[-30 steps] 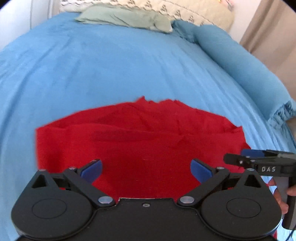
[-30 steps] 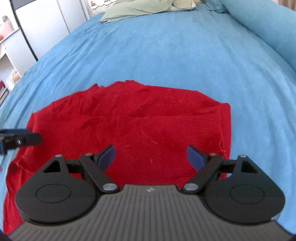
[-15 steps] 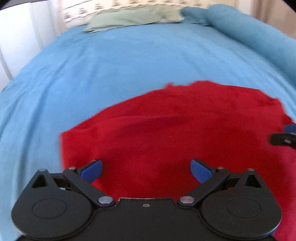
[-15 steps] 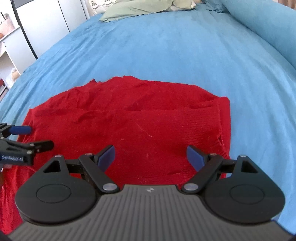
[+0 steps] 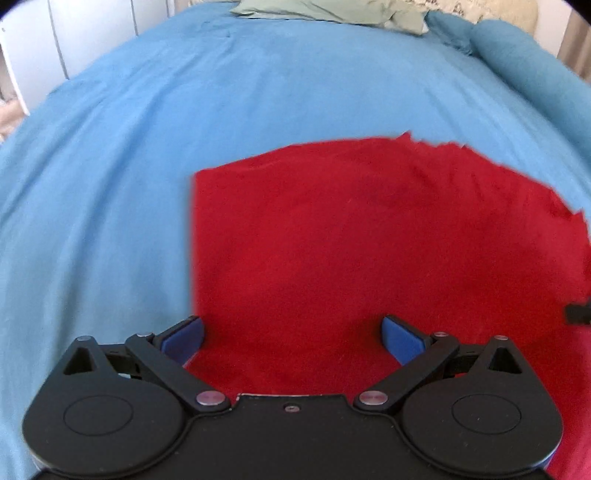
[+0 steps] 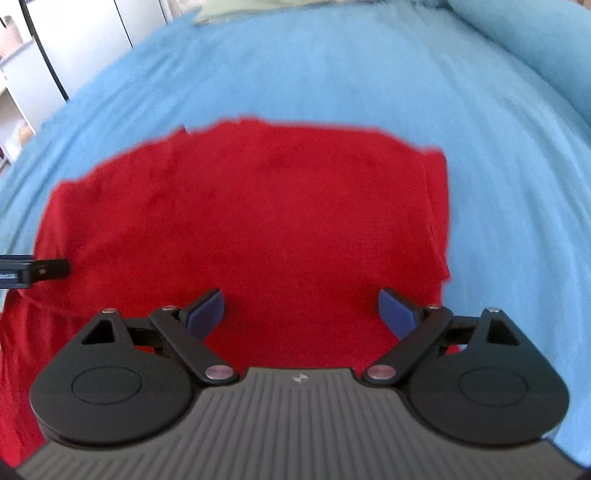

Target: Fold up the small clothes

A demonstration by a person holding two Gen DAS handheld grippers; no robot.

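A red knit garment [image 5: 369, 236] lies flat on the blue bedsheet [image 5: 147, 129]; it also shows in the right wrist view [image 6: 258, 221]. My left gripper [image 5: 293, 338] is open and empty, low over the garment's near left part, its left finger at the left edge. My right gripper [image 6: 301, 314] is open and empty over the garment's near right part, close to its right edge. The left gripper's tip [image 6: 37, 271] shows at the left of the right wrist view. A black tip of the right gripper [image 5: 578, 314] shows at the right edge of the left wrist view.
A green pillow [image 5: 325, 11] lies at the head of the bed. A rolled blue blanket [image 5: 535, 70] runs along the right side. White cupboards [image 6: 74, 44] and a shelf stand to the left of the bed.
The left gripper has shifted left along the garment, so the garment's left edge now sits by its left finger. The right gripper has moved closer to the garment. Both stay open.
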